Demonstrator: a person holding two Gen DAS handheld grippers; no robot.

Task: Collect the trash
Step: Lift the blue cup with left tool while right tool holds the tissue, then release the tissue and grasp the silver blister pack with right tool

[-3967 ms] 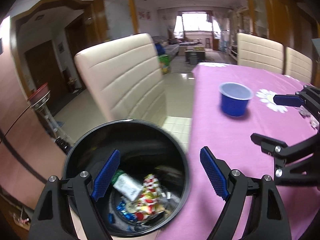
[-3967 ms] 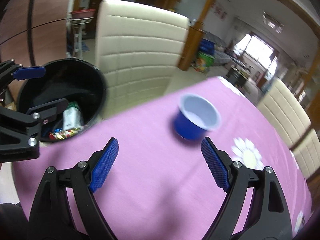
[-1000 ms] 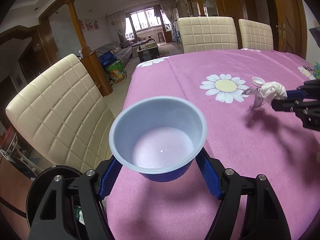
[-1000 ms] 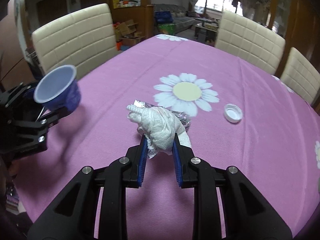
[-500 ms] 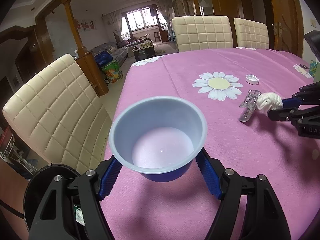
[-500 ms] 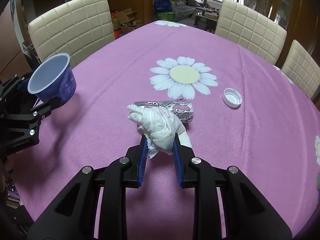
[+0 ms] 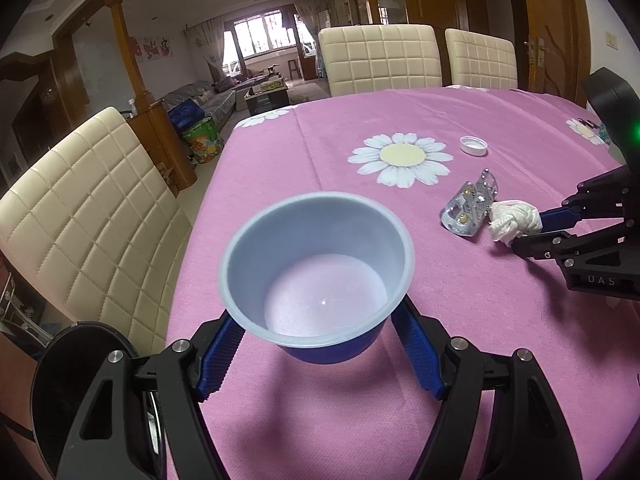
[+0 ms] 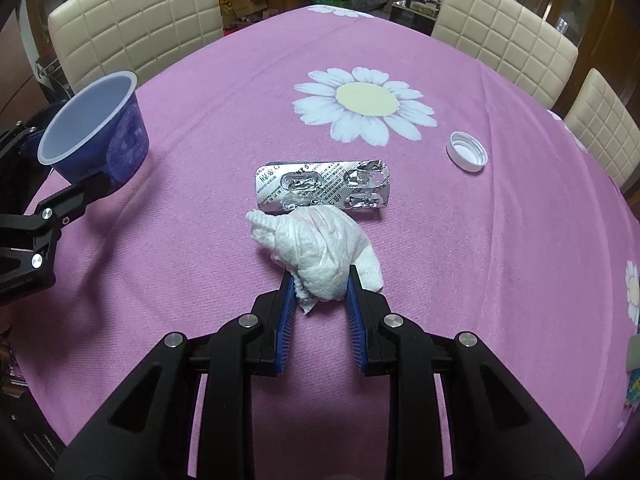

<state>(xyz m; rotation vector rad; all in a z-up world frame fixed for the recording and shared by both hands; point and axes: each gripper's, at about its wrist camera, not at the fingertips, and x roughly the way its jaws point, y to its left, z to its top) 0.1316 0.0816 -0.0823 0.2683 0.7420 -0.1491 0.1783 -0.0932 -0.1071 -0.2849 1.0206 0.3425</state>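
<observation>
Surface (image 8: 200, 240): pink daisy cloth. On it: foil blister pack (image 8: 322, 187), white cap (image 8: 467, 151) well apart.

Landmark: blister pack (image 8: 322, 188), lying flat on the table (image 8: 500, 260). Crumpled tissue (image 8: 320, 254) just in front of it, overlapping its near edge, sitting between the right gripper (image 8: 320, 280) fingers. Bottle cap (image 8: 467, 151) to its right, apart from it. Cup (image 8: 94, 136) well to its left, held above the table in the left gripper (image 7: 318, 344). Bin (image 7: 76, 396) further left, past the table edge, below the cup. Chairs (image 8: 136, 20) behind it around the far side.
</observation>
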